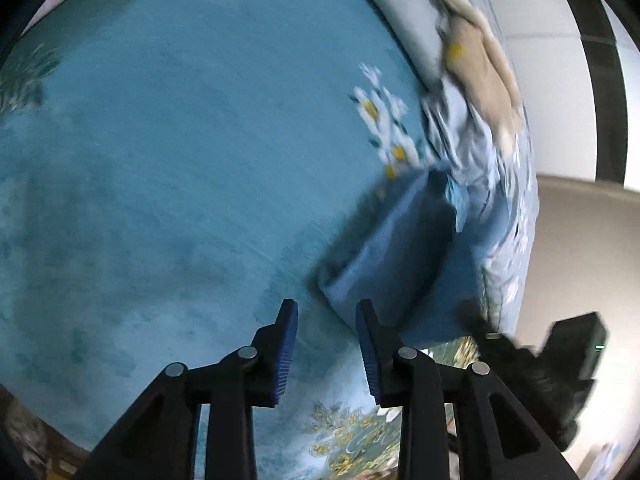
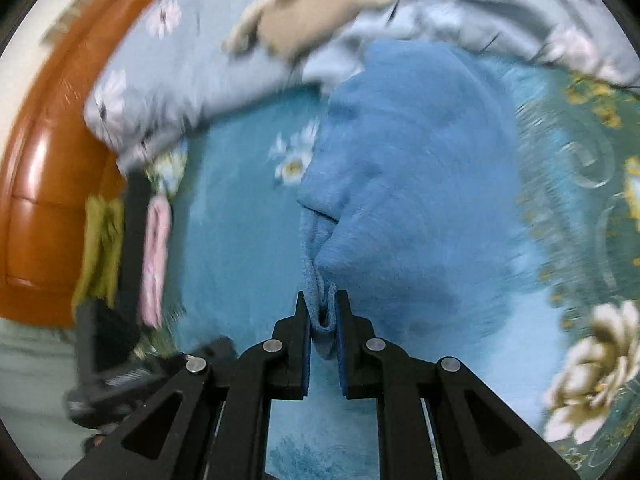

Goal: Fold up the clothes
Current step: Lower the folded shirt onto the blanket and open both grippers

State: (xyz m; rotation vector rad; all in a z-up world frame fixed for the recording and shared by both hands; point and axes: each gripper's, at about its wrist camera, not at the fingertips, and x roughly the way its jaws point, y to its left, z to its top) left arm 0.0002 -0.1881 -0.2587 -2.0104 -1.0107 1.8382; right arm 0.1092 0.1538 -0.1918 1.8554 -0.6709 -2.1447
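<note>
A blue fleecy cloth [image 2: 416, 184] lies bunched on a teal bedspread [image 2: 236, 216]. My right gripper [image 2: 323, 312] is shut on a folded edge of that cloth, which runs up and away from the pads. In the left wrist view the same blue cloth [image 1: 404, 256] hangs folded to the right of my left gripper [image 1: 326, 322]. That gripper is open, with only the teal bedspread [image 1: 180, 160] showing between its blue pads [image 1: 286, 356]. The right gripper's black body [image 1: 560, 360] shows at the lower right of the left wrist view.
A pale floral pillow [image 2: 172, 76] with a beige garment [image 2: 316, 4] on it lies at the bed's far side, also the beige garment [image 1: 480, 64] in the left view. A brown wooden headboard [image 2: 44, 168] stands left. Pink and olive cloths [image 2: 154, 256] hang near it.
</note>
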